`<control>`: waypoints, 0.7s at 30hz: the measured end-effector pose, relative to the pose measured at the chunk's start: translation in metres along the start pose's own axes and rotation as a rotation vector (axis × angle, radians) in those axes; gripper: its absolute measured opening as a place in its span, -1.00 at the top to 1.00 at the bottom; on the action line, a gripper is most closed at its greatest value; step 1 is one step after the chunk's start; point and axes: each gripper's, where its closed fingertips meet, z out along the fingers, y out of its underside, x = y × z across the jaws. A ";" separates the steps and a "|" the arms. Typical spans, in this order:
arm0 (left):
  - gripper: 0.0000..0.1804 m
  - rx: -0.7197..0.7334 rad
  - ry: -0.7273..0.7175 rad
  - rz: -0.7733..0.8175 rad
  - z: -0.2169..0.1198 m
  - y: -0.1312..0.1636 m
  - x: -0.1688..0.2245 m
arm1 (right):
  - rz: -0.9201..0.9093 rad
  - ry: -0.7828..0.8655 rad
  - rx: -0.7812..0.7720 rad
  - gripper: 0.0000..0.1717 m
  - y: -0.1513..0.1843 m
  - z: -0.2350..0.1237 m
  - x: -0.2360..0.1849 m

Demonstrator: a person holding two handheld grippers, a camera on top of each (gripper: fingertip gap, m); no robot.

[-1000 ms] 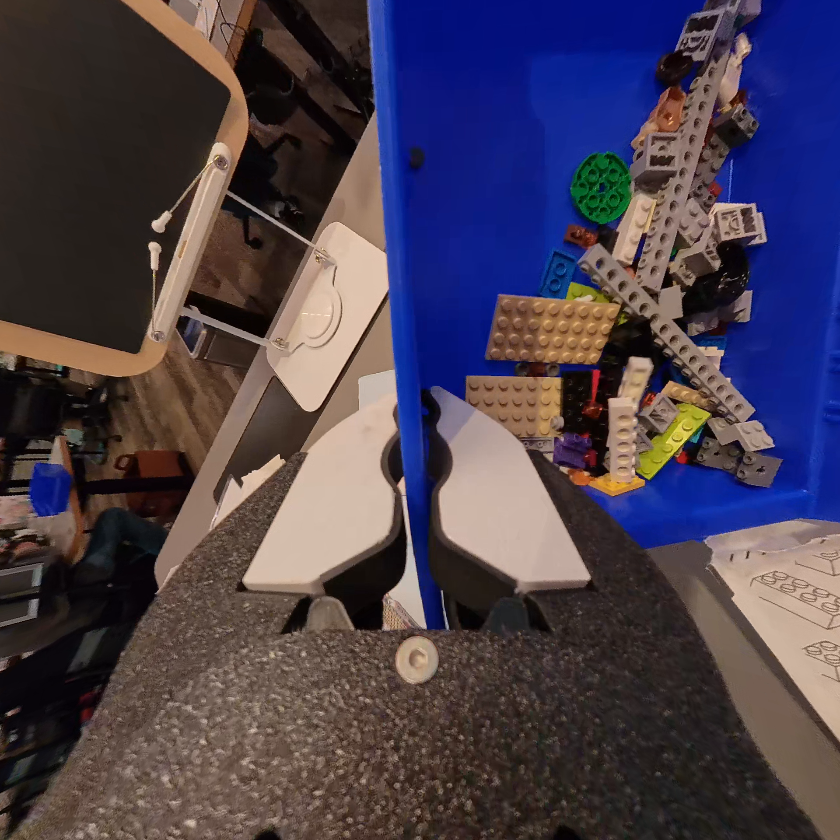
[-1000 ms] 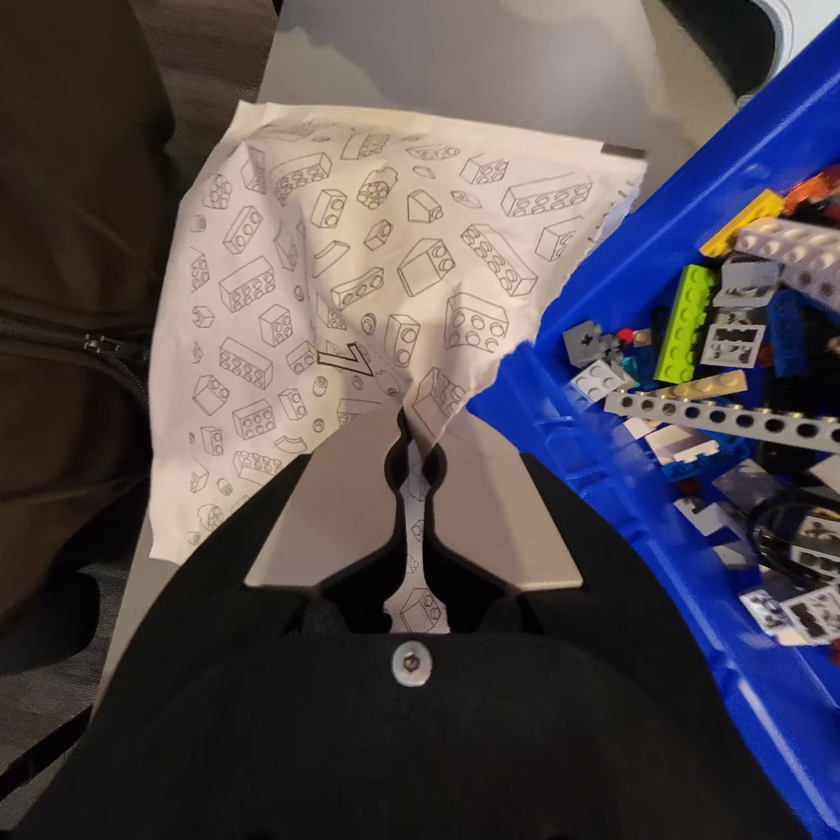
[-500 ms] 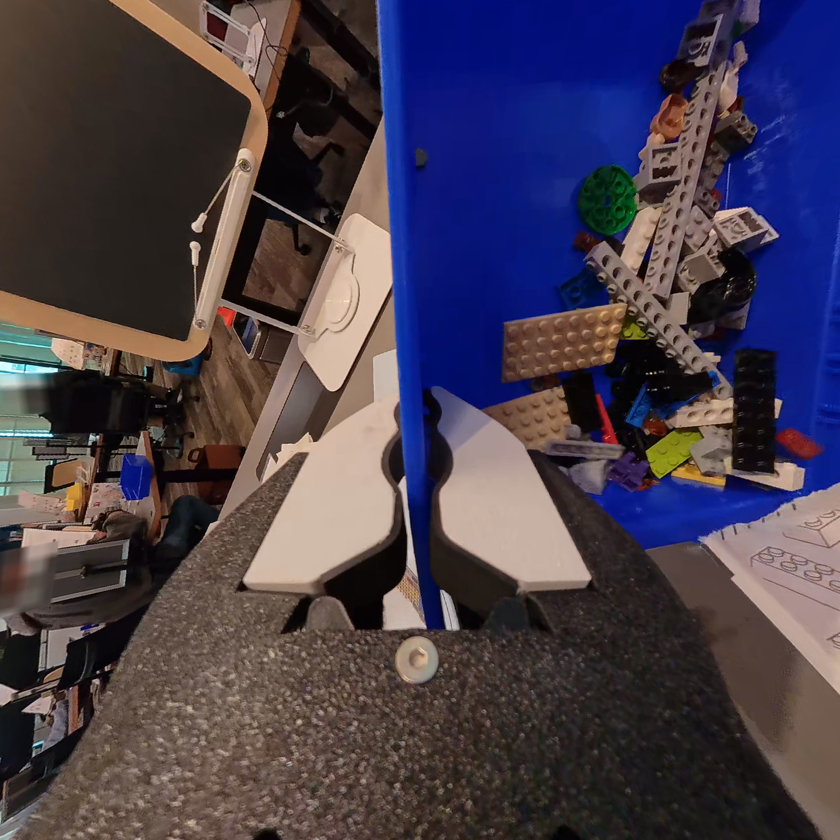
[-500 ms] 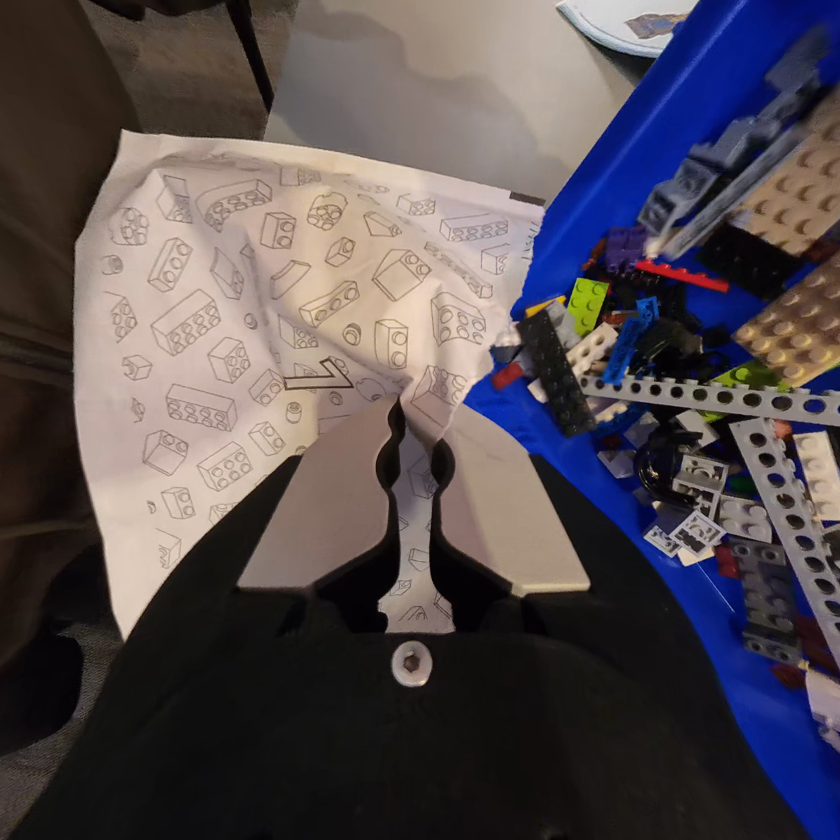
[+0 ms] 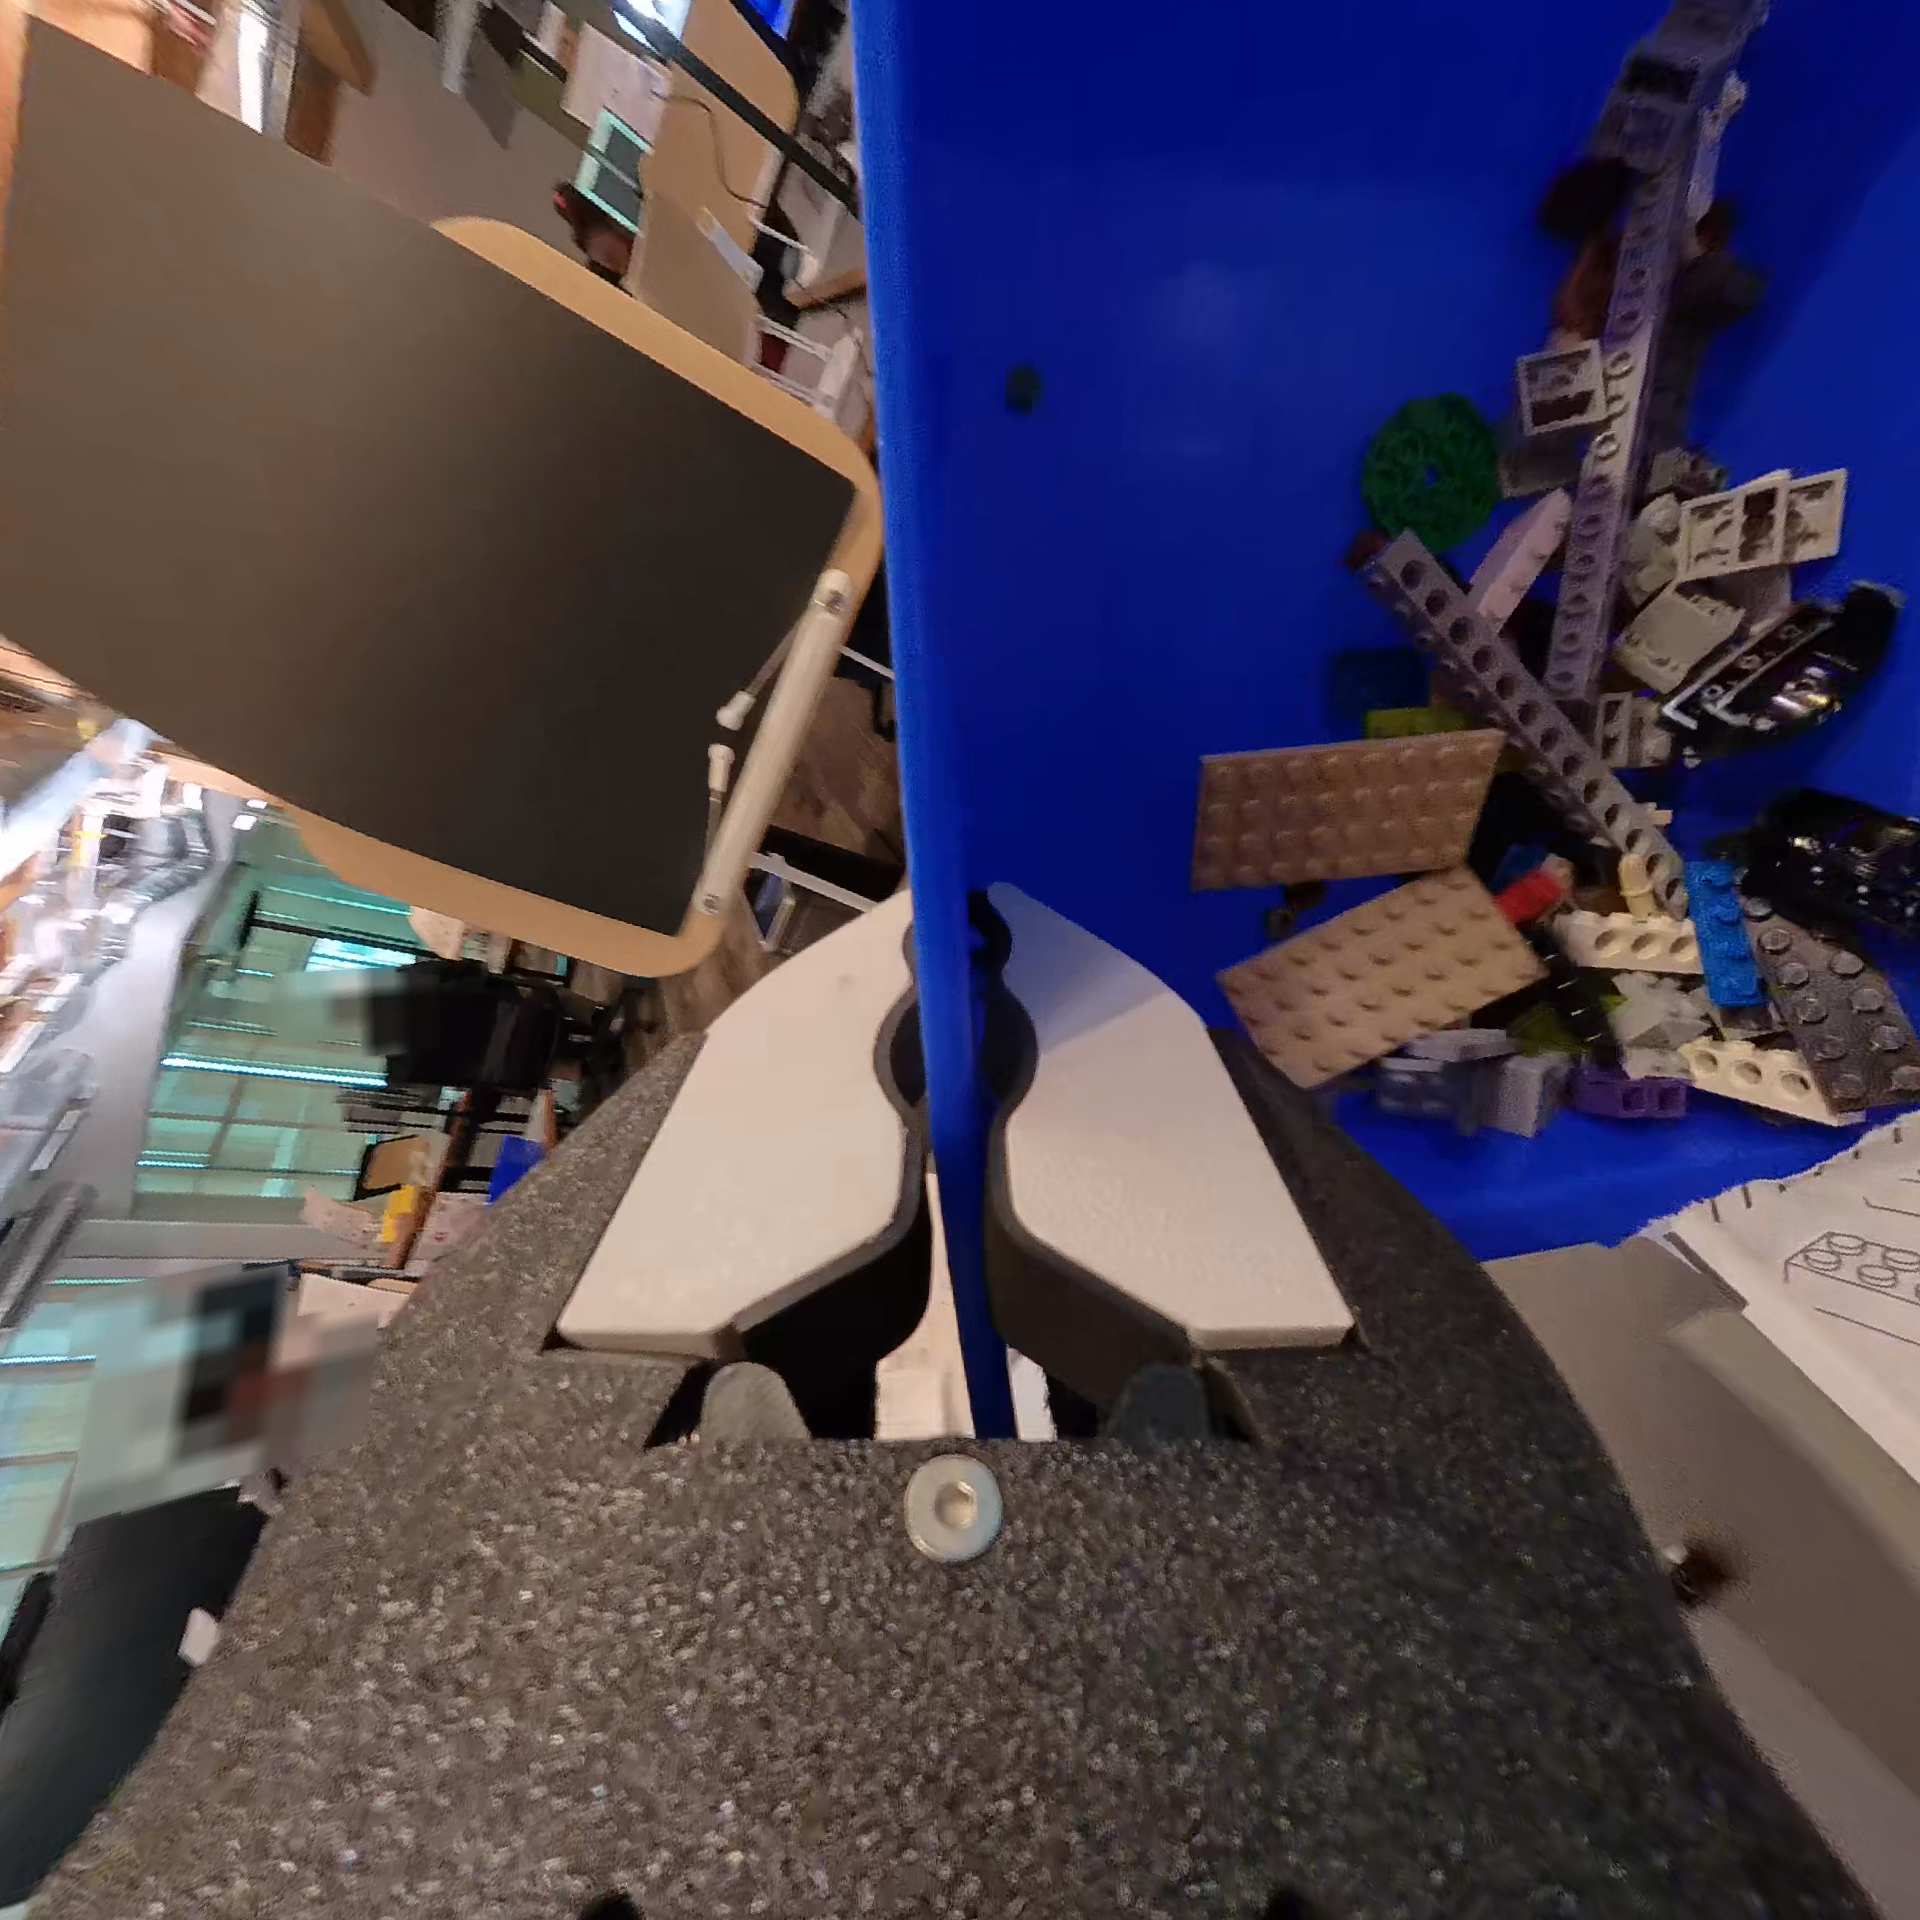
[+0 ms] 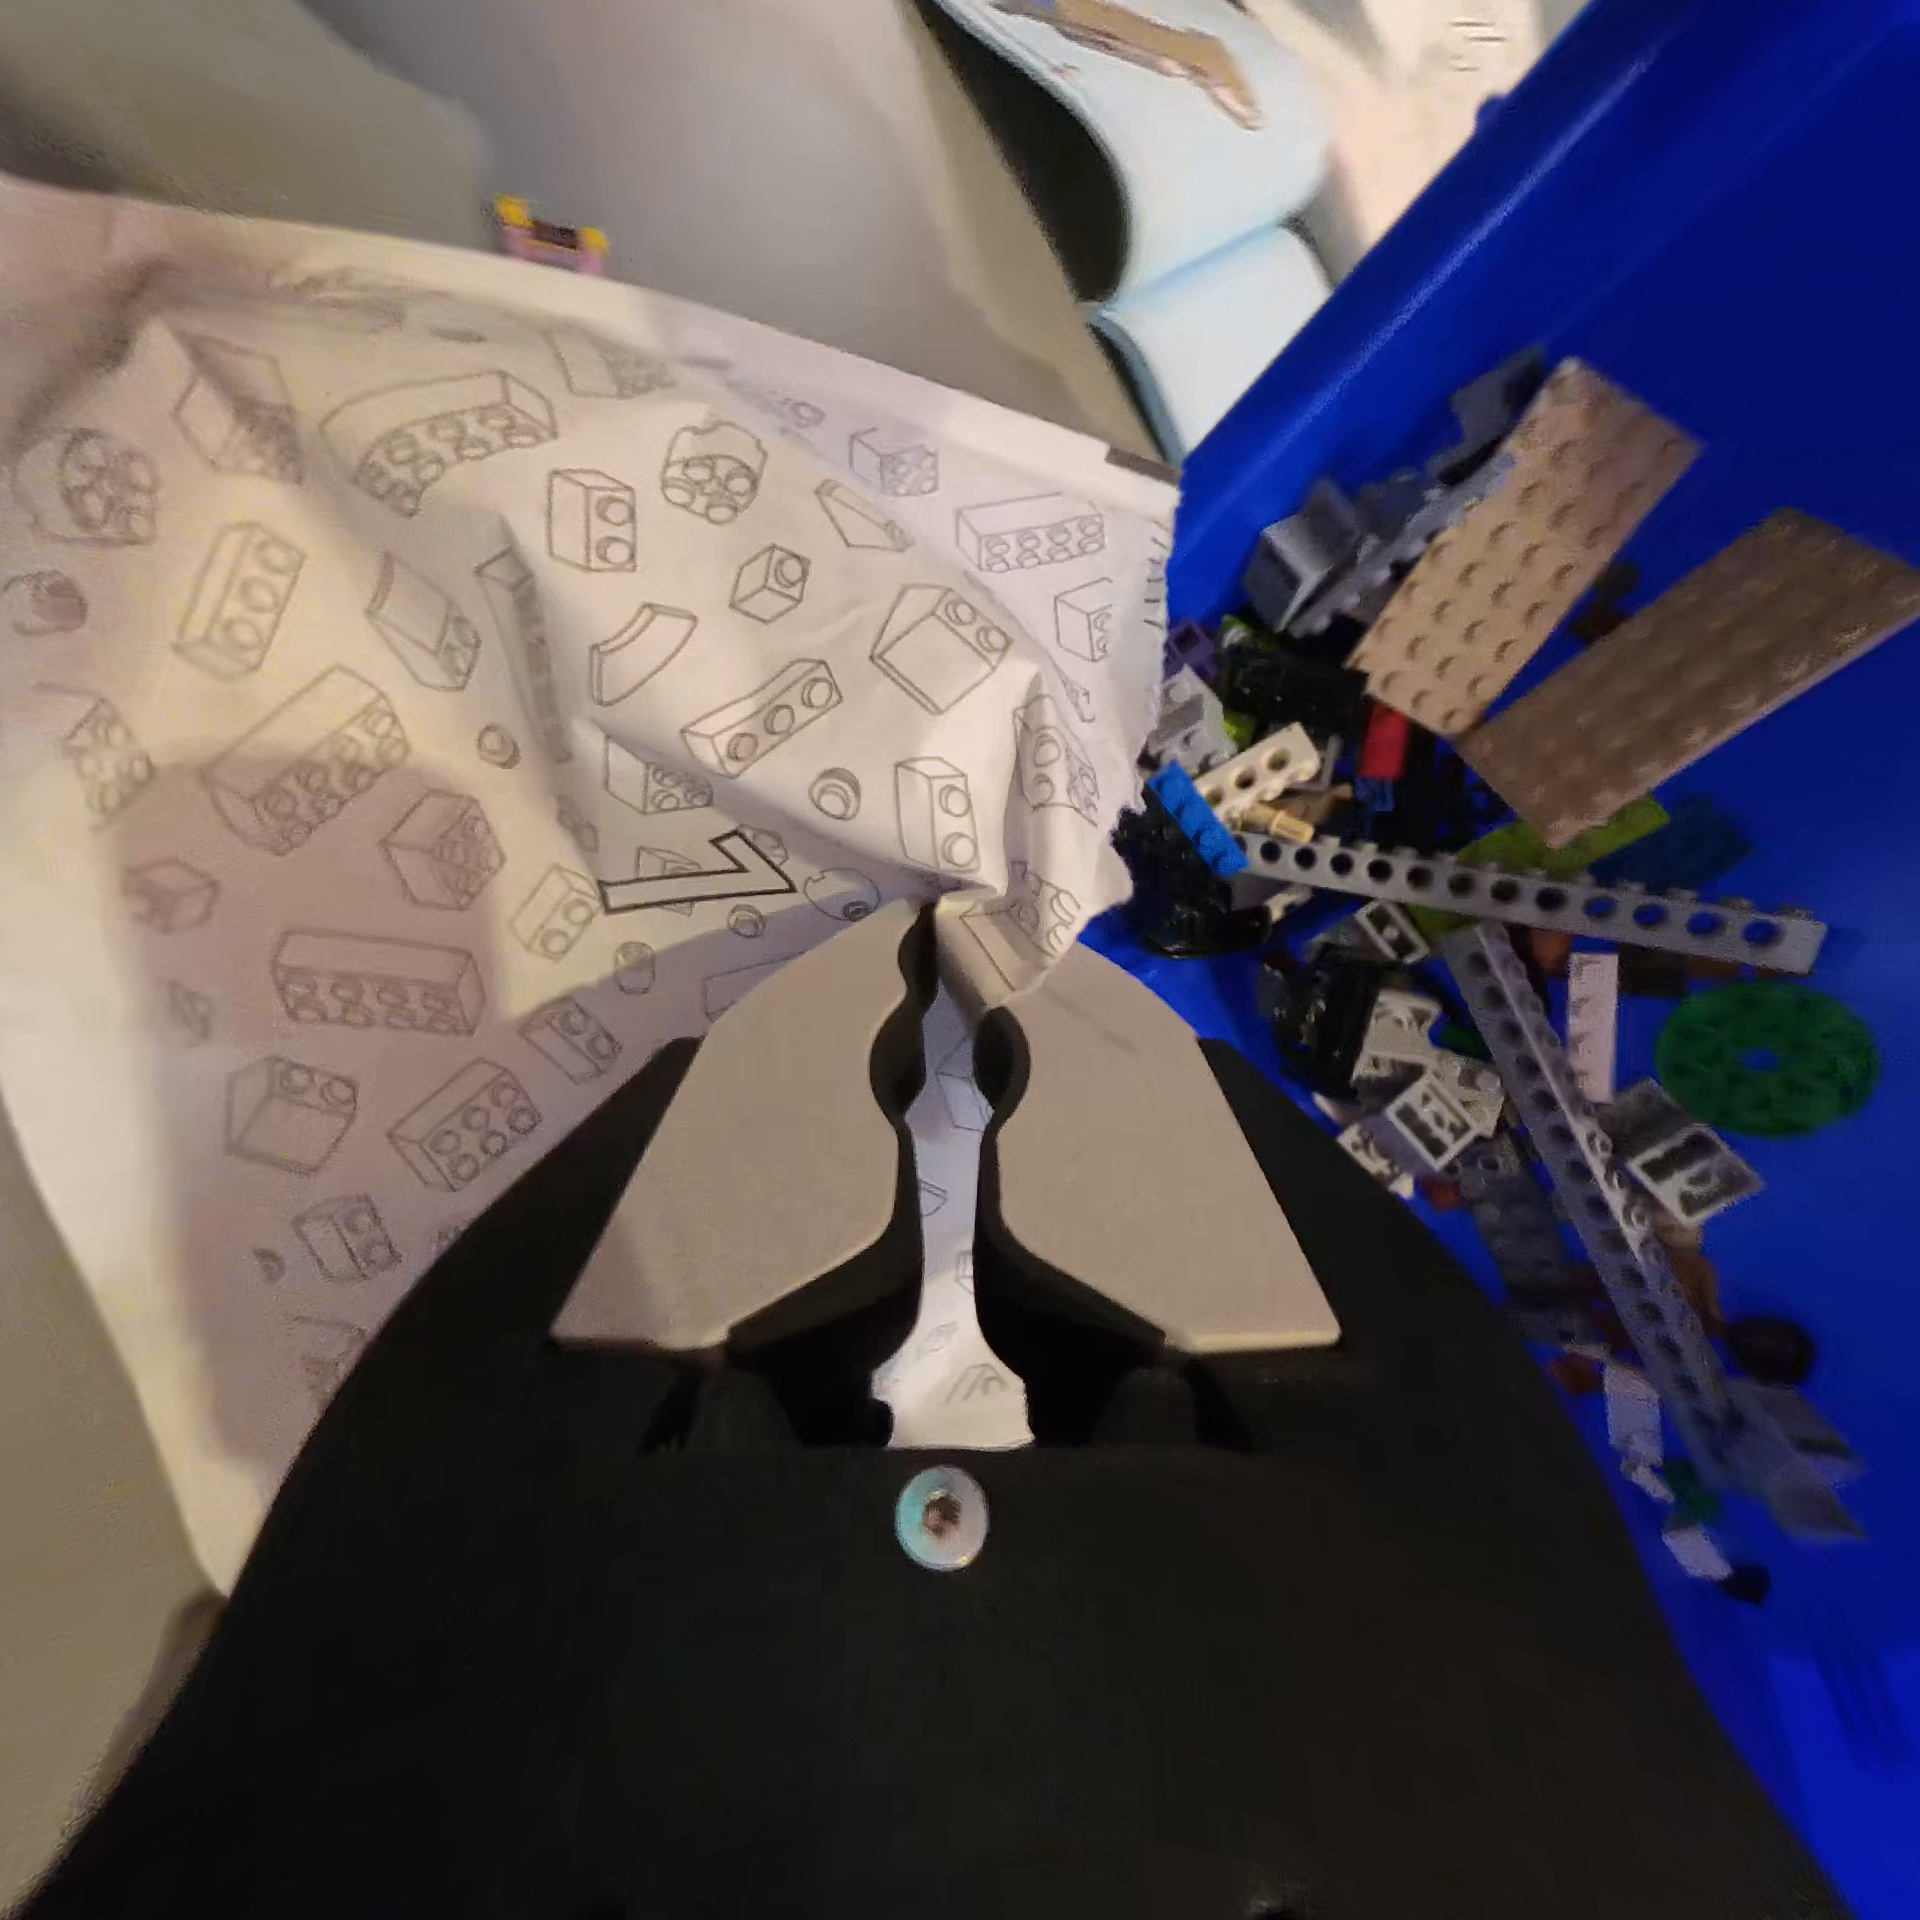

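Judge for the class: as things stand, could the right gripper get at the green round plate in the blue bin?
Probably not at once. The right gripper is shut on the white paper bag, so its jaws are taken. The green round plate lies bare on the blue bin floor, nothing over it.

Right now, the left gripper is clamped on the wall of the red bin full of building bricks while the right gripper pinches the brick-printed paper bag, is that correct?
Not quite: the bin is blue, not red, as the left wrist view shows. The rest holds: the left gripper is clamped on its wall, building bricks lie piled inside, and the right gripper pinches the brick-printed paper bag.
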 end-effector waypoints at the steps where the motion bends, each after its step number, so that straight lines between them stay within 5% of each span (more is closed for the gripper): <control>1: 0.94 0.015 -0.023 0.014 -0.002 -0.005 -0.006 | -0.003 0.040 -0.010 0.95 0.000 0.000 0.006; 8: 0.95 0.080 -0.092 0.083 -0.019 -0.037 -0.012 | -0.117 0.221 -0.117 0.95 -0.002 -0.008 0.011; 21: 0.95 0.095 -0.215 0.113 -0.052 -0.058 -0.013 | -0.210 0.309 -0.136 0.96 -0.004 -0.024 0.005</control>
